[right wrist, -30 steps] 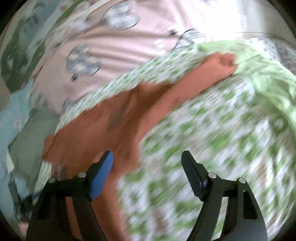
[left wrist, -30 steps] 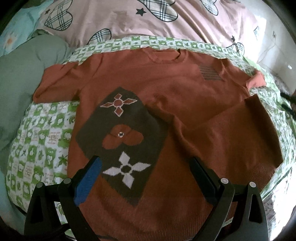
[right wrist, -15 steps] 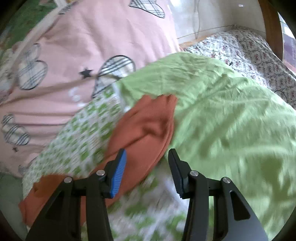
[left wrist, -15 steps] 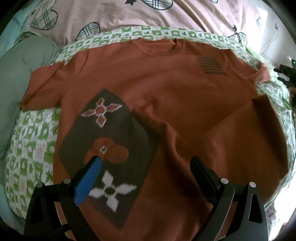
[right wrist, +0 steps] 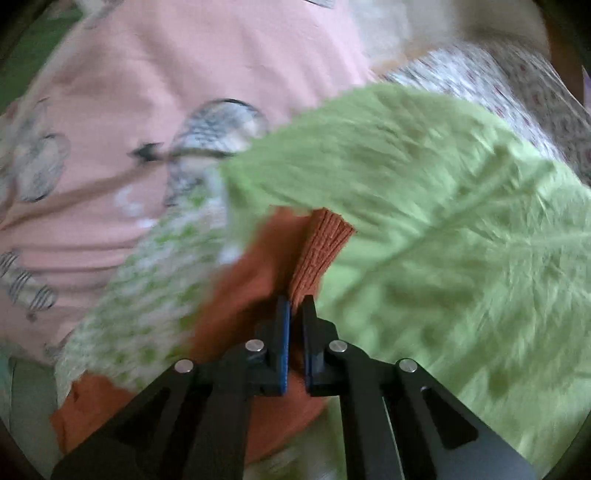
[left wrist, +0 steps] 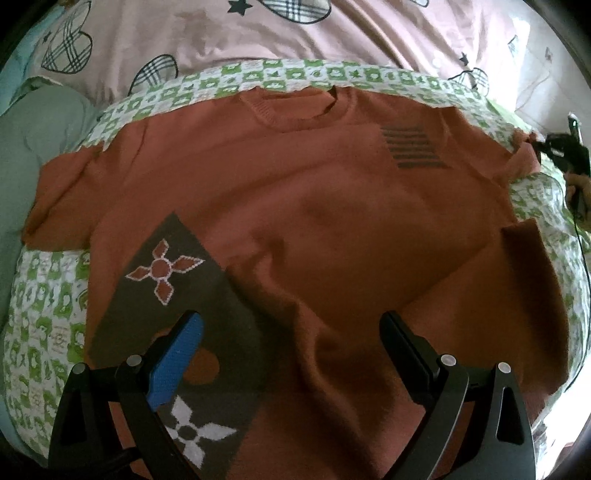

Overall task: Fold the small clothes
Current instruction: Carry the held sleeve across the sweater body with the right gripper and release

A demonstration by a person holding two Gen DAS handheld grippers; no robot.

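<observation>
A bed fills the room in front of me, and across its far side lies a pink quilt (left wrist: 258, 33) printed with plaid hearts and small stars. Below that sits a green-and-white checked sheet (left wrist: 48, 314), with a plain light-green blanket (right wrist: 461, 221) bunched at the right side and a dull green pillow (left wrist: 33, 147) at the left. Spread flat on the checked sheet, collar toward the pink quilt, is a rust-orange knitted sweater (left wrist: 314, 206); its lower right corner is already turned over onto the body, and its left sleeve lies out flat to the side. On the front is a dark brown diamond patch (left wrist: 177, 317) with flower shapes, and up near the right shoulder a small block of dark stripes (left wrist: 413, 147). The left gripper (left wrist: 291, 332) hangs over the lower front of the sweater with its jaws spread wide, one blue pad and one black, nothing between them. Over at the right sleeve, the right gripper (right wrist: 295, 306) has just been closing, and its jaws now pinch the ribbed cuff (right wrist: 325, 251), which sticks up between them against the green blanket. The right wrist view is blurred, so the surrounding bedding there is smeared.
</observation>
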